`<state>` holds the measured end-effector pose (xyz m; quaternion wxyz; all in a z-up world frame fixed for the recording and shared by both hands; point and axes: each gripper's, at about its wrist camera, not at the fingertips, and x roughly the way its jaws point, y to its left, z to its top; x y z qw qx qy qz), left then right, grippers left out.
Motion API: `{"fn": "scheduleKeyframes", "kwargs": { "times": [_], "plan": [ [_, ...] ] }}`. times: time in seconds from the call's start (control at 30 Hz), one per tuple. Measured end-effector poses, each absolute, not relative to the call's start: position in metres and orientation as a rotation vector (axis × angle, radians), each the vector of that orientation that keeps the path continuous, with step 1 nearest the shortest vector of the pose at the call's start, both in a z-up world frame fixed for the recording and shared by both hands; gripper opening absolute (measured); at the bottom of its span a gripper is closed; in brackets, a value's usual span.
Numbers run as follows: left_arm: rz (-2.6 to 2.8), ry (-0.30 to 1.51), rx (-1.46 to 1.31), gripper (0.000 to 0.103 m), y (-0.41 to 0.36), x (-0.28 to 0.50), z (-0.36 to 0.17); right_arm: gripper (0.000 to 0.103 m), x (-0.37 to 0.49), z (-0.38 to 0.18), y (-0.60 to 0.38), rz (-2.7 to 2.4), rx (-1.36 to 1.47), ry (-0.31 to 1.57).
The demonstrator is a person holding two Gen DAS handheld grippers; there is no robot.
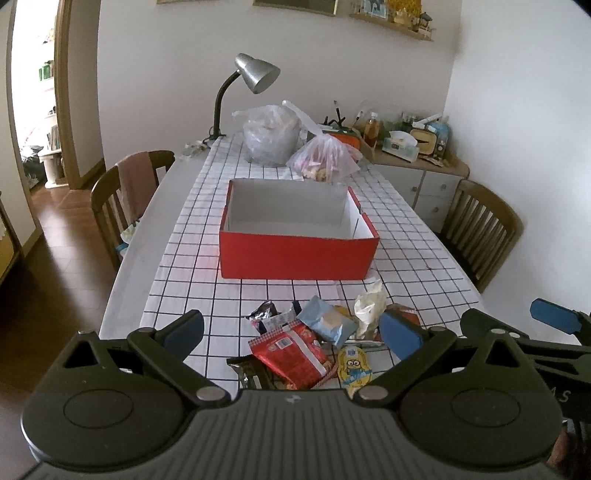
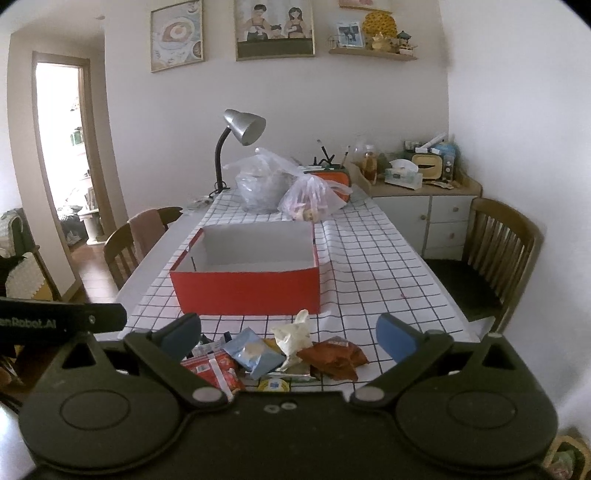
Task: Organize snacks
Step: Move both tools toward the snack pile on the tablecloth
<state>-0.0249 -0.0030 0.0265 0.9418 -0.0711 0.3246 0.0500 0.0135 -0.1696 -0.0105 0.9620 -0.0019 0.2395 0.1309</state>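
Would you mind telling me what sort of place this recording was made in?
Most likely a home dining room: a long table under a checked cloth, wooden dining chairs beside it, and framed family pictures on the wall above a cluttered sideboard.

Glossy foil snack packets (image 1: 295, 347) lie on checked cloth (image 1: 406, 258) by a matt cardboard box (image 1: 295, 258).

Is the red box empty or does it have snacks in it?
Empty, as far as visible: the red box shows only bare white inside; snacks lie outside.
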Motion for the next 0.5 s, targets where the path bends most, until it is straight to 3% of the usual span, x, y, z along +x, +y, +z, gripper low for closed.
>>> {"fn": "scheduleKeyframes", "kwargs": {
  "times": [0.5],
  "plan": [
    [0.103, 0.711, -0.155, 0.102, -0.007, -0.026, 0.014, 0.101, 0.012, -0.021, -0.173, 0.265, -0.002, 0.523]
  ]
}}
